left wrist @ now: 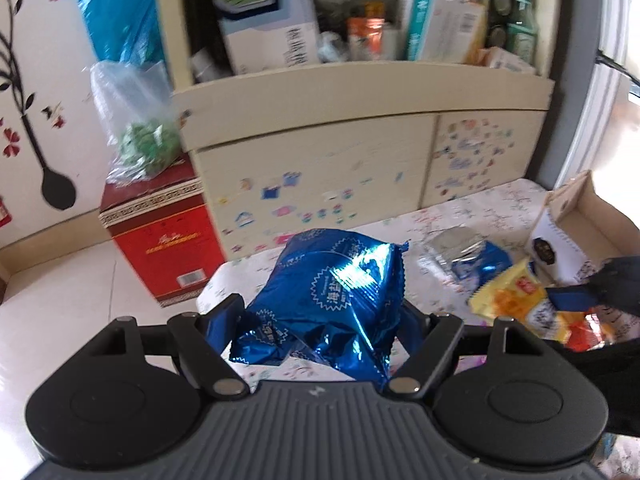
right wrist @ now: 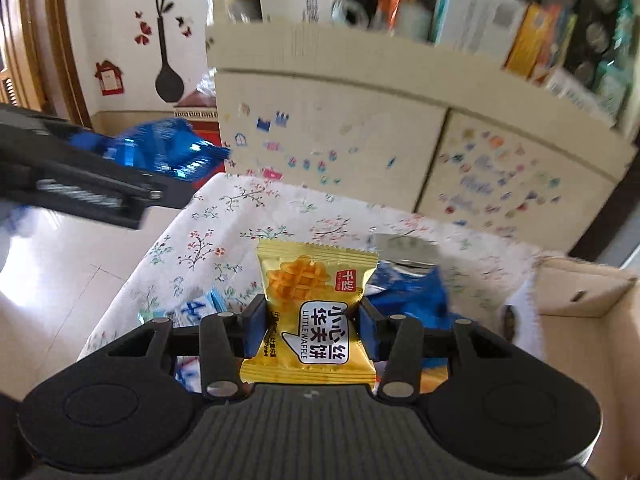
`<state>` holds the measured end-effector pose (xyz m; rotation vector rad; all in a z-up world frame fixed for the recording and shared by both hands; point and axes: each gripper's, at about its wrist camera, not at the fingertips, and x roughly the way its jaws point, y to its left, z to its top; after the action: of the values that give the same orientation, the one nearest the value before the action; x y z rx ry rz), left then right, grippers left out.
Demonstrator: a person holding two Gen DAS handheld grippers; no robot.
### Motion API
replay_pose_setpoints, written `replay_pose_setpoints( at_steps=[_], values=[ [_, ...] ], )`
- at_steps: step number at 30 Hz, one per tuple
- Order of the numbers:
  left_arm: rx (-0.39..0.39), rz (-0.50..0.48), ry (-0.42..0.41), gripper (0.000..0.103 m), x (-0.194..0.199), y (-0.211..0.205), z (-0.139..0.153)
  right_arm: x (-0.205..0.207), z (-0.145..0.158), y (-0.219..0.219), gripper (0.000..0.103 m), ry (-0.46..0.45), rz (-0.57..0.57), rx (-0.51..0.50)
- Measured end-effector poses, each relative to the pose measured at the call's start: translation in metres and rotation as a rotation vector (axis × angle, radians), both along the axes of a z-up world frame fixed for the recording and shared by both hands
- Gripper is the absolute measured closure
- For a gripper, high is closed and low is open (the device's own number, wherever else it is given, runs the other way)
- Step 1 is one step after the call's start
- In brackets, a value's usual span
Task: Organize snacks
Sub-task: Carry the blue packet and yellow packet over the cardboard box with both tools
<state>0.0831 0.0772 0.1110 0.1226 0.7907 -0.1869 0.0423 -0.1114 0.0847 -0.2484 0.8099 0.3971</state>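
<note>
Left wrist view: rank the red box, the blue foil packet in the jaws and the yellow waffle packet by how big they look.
1. Blue foil packet, though it is nearest the camera, so unsure against the box.
2. Red box.
3. Yellow waffle packet, partly hidden.

- two grippers, left gripper and right gripper, one snack each
- blue foil packs: two, blue pack held, second blue pack on the cloth
- yellow waffle pack: one, maybe more, blurry
- cardboard box: one
</note>
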Motion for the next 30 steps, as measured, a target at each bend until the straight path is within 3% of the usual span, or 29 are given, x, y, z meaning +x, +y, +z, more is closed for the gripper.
replay_pose_setpoints(
  at_steps=[8,14,24,30],
  values=[
    [-0.001,-0.094,-0.045,0.025,-0.011,-0.048,0.001,-0.035,0.02,-0.057,0.05,-0.098,-0.074,0.06],
    [-0.001,-0.159,-0.075,0.025,-0.019,-0.084,0.002,-0.036,0.024,-0.082,0.05,-0.139,-0.127,0.017],
    [-0.064,-0.253,-0.117,0.025,-0.025,-0.136,0.011,-0.042,0.04,-0.143,0.049,-0.176,-0.289,0.063],
    [-0.133,-0.292,-0.092,0.025,-0.025,-0.16,0.009,-0.046,0.044,-0.181,0.049,-0.173,-0.413,0.091]
  ],
)
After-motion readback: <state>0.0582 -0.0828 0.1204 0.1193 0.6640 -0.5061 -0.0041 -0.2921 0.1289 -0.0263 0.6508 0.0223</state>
